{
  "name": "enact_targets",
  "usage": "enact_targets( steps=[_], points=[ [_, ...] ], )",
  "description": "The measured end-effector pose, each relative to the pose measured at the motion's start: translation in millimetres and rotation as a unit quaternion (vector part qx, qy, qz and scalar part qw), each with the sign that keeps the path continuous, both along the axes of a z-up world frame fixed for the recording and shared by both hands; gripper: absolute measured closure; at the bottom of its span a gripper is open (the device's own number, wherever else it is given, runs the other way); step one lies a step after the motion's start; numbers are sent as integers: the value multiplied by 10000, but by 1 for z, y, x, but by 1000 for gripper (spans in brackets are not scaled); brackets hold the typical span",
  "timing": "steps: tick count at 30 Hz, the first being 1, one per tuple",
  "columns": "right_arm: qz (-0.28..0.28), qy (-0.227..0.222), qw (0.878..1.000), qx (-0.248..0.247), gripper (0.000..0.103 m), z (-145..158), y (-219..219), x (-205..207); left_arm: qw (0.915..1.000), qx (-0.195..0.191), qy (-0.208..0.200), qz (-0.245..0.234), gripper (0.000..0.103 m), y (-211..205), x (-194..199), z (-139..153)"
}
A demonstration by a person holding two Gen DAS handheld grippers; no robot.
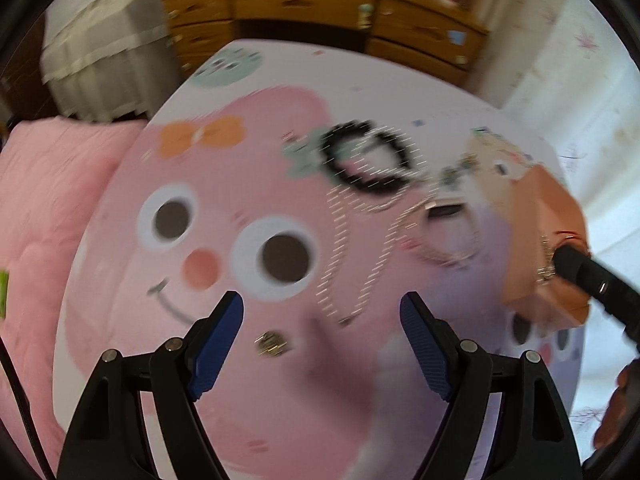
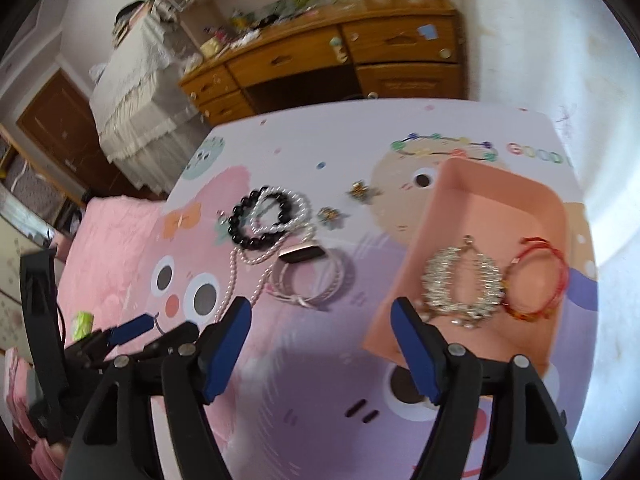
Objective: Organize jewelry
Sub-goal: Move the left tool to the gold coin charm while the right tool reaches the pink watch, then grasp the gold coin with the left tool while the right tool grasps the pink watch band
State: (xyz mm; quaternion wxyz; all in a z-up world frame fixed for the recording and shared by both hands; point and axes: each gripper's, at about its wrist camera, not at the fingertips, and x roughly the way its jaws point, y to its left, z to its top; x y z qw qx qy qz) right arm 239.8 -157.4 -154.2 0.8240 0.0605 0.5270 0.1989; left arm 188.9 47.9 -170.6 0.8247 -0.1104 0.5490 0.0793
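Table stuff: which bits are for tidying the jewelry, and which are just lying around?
For the job:
pink tray
silver bracelet
red string bracelet
black bead bracelet
pearl necklace
white cord bracelet

Just lying about:
wooden desk
pink blanket

A cartoon-printed mat (image 2: 320, 360) covers the table. Behind it stands a wooden desk (image 2: 320, 60) with drawers, cluttered on top. A pink quilt (image 1: 48, 208) lies left, beside lace-covered furniture (image 2: 132, 92).
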Motion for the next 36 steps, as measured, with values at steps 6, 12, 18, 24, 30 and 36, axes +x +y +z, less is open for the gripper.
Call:
enact_targets(
  steps=[6, 12, 18, 24, 30, 36],
  points=[
    [158, 144, 9995, -232, 30, -14, 29, 9, 9997, 46, 0, 251, 24, 20, -29, -24],
    [-28, 121, 9990, -431, 30, -26, 44, 22, 9985, -70, -237, 479, 24, 32, -48, -34],
    [-153, 88, 9972, -724, 30, -39, 57, 35, 9984, 51, -548, 146, 24, 32, -55, -38],
    [-184, 96, 9956, -917, 30, -50, 65, 43, 9970, 212, -722, -169, 40, 19, -59, -43],
    [-88, 106, 9947, -1021, 30, -61, 74, 49, 9965, 419, -688, -228, 58, 10, -57, -48],
    [-37, 19, 9925, -1219, 30, -69, 81, 53, 9955, 526, -757, -207, 65, 11, -52, -50]
  ],
)
